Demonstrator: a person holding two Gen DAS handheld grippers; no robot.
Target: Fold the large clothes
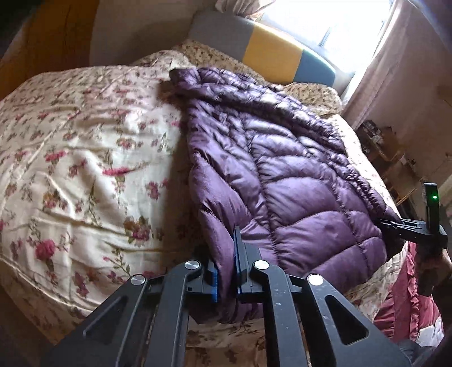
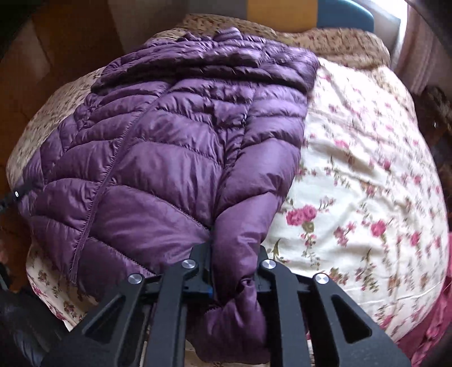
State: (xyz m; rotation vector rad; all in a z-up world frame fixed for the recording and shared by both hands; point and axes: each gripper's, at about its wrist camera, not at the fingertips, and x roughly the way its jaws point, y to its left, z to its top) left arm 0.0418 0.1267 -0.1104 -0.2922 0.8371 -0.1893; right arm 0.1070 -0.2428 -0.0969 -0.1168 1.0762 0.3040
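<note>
On the bed (image 1: 70,146), a cream bedspread printed with pink roses and green stems covers the whole top, rumpled into soft creases, and a shiny purple quilted puffer jacket (image 1: 282,169) lies along it from the near edge toward the head. My left claw (image 1: 226,271) is pinched on the jacket's hem at the near edge of the bed, its black fingers with blue pads squeezing a fold of purple cloth. My right claw (image 2: 234,271) is clamped the same way on a bunched end of the jacket (image 2: 169,158), the fabric bulging between and below the fingers at the near edge of the bed (image 2: 367,158).

Beyond the head of the bed stands a padded headboard in grey, yellow and blue panels (image 1: 271,48), with brown flowered pillows (image 1: 214,53) resting in front of it. A bright window (image 1: 333,22) with pale pink curtains (image 1: 395,70) fills the far right corner of the room, and a wooden wall (image 1: 48,36) runs along the left side.

The left view alone shows my other tool (image 1: 415,225) reaching in at the jacket's right edge, a green light glowing on it, and cluttered shelves beside the curtain. The right view alone shows the jacket's zip running down its front, a small dark cord end at its left edge, and bare bedspread spreading toward the right edge of the bed.
</note>
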